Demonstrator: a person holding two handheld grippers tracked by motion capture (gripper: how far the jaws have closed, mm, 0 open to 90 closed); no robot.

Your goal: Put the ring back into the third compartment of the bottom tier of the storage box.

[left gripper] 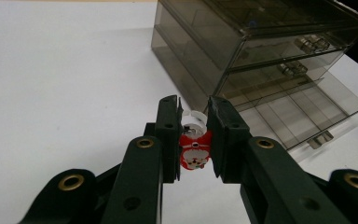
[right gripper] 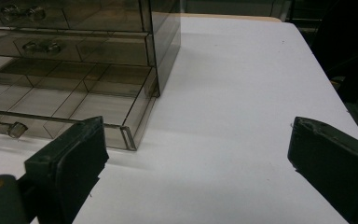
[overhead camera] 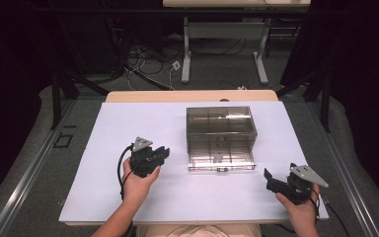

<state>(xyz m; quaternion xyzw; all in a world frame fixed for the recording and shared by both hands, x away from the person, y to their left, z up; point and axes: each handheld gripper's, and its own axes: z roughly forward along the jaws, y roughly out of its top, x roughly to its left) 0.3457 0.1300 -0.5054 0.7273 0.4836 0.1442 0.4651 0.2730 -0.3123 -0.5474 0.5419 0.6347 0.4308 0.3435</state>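
The white surface [overhead camera: 128, 192] spreads wide, bare on both flanks, its near edge at the person's forearms. The smoky clear drawer box [overhead camera: 220, 127] stands past the middle, bottom drawer [overhead camera: 220, 159] pulled out toward the person. Left of it, the left hand-held gripper [left gripper: 192, 140] pinches a small red figurine [left gripper: 195, 150], long axis along the jaws, white end pointing away. The right hand-held gripper [right gripper: 196, 154] rests spread near the surface's right edge
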